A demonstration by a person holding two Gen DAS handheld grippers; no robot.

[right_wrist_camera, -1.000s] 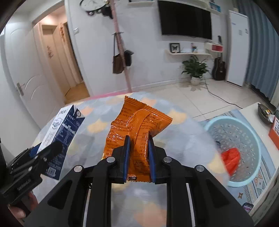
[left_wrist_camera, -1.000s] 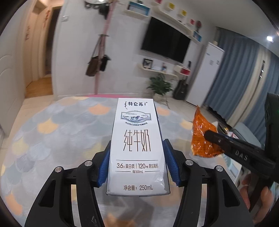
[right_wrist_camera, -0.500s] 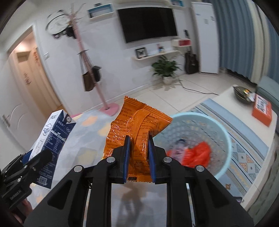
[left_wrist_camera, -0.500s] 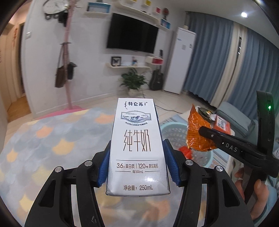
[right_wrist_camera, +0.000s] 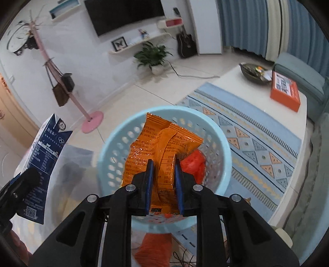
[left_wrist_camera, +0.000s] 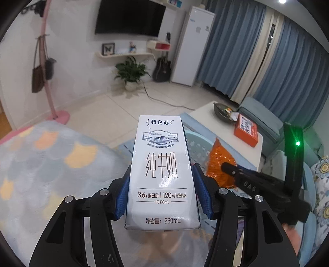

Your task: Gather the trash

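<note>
Pale floor tiles fill the living room, with 1 black wall-mounted television, 1 pink coat stand carrying 2 hanging bags, 1 potted green plant, 1 dark guitar and 1 tall white refrigerator seen at the far side. 1 white tabletop is seen beside blue curtains; 1 orange rectangular box and 1 dark bowl are carried on it. 1 blue patterned rug lies beside the tabletop.

1 white rectangular milk carton printed 250mL is clamped upright between the 2 blue-padded fingers of the left gripper, held in the air above a scale-patterned pastel rug. In the right wrist view the same carton is seen at the left, its dark blue side showing.

1 crinkled orange foil snack packet is pinched between the 2 fingers of the right gripper and is held directly over 1 round light-blue perforated plastic basket. 1 crumpled red plastic bag lies inside the basket, beside the packet. In the left wrist view the packet is seen to the right of the carton, gripped by the right gripper, with the basket behind it.
</note>
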